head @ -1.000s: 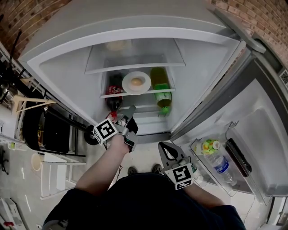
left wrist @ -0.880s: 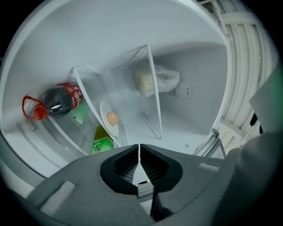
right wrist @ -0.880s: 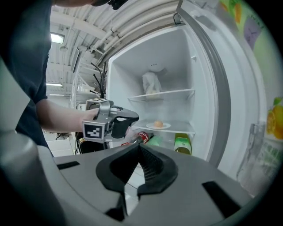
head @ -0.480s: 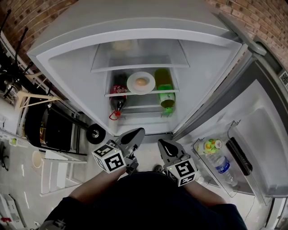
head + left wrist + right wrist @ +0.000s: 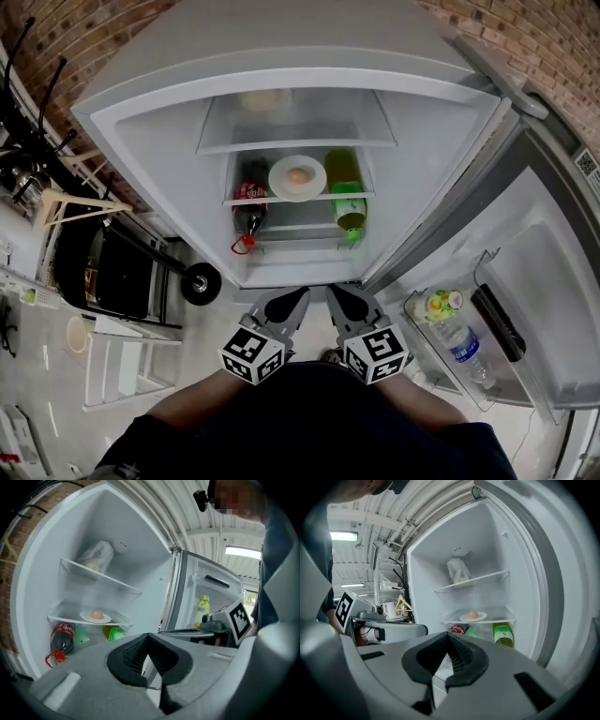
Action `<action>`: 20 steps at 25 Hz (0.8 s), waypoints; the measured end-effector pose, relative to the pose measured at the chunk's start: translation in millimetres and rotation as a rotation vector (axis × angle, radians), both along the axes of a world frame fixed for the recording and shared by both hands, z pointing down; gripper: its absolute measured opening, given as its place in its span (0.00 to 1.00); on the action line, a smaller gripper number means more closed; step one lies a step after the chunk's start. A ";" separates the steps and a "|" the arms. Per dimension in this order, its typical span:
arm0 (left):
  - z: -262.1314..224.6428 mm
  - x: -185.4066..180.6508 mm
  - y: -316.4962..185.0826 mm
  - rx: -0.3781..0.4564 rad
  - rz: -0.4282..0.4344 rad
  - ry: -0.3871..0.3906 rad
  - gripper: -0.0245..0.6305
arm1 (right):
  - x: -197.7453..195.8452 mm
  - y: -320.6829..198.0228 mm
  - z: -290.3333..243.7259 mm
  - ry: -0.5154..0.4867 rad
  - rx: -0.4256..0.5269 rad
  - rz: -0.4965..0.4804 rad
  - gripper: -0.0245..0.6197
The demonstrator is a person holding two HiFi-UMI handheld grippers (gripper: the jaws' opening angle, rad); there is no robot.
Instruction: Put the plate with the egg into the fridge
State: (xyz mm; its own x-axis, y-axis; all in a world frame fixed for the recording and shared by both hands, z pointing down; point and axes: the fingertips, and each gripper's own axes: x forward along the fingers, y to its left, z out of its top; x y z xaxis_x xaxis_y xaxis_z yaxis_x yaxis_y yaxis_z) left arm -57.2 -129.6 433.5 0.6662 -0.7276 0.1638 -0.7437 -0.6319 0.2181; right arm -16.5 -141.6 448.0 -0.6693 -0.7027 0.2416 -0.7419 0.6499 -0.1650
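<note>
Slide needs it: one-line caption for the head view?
Egg plate rests on a shelf of the open fridge; left gripper and right gripper, both shut and empty, hover below.

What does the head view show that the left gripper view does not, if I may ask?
Only the head view: the water bottle in the door shelf and the black wheel beside the fridge. Only the left gripper view: the ceiling light. Both: the plate with the egg and the cola bottle inside the fridge.
</note>
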 end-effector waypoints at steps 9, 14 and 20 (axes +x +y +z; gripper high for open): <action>-0.9 -0.9 10.2 0.014 0.001 -0.011 0.04 | -6.0 10.9 -4.1 -0.014 0.036 -0.014 0.05; -0.6 -0.2 12.8 0.016 0.007 -0.012 0.04 | -7.8 13.1 -4.8 -0.019 0.038 -0.014 0.05; -0.6 -0.3 13.2 0.015 0.003 -0.005 0.04 | -8.1 15.5 -2.0 -0.018 0.025 -0.024 0.05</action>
State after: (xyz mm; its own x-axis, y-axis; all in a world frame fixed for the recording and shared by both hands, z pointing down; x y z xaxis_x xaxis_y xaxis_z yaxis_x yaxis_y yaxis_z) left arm -57.6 -116.4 433.0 0.6675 -0.7281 0.1560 -0.7429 -0.6372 0.2050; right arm -24.5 -126.2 446.0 -0.6899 -0.6922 0.2119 -0.7233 0.6715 -0.1611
